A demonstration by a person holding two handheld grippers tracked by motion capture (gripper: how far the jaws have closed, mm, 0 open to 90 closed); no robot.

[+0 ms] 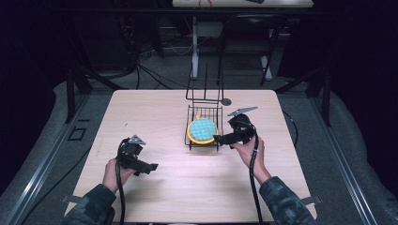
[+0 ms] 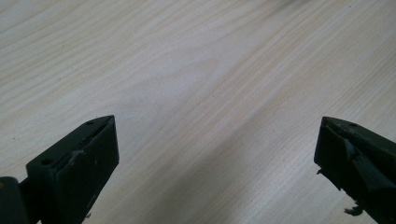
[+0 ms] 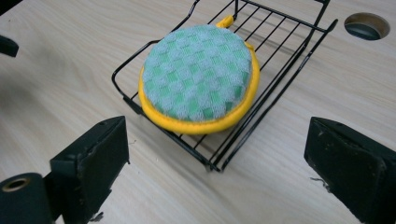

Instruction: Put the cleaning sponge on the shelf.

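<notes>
Round scrubbing pad (image 3: 198,77) lies flat in the black wire rack (image 3: 280,88), ahead of the right gripper (image 3: 217,154) and clear of both fingers (image 3: 93,158), which stand wide apart with nothing between them. In the high view the right gripper (image 1: 220,138) sits just beside the rack's near right corner. Pad: green-and-pale checked cloth top, yellow rim, small yellow loop at the far edge. Left gripper (image 2: 215,154) well away from the rack, over bare worktop (image 2: 187,70), fingers apart, nothing held.
</notes>
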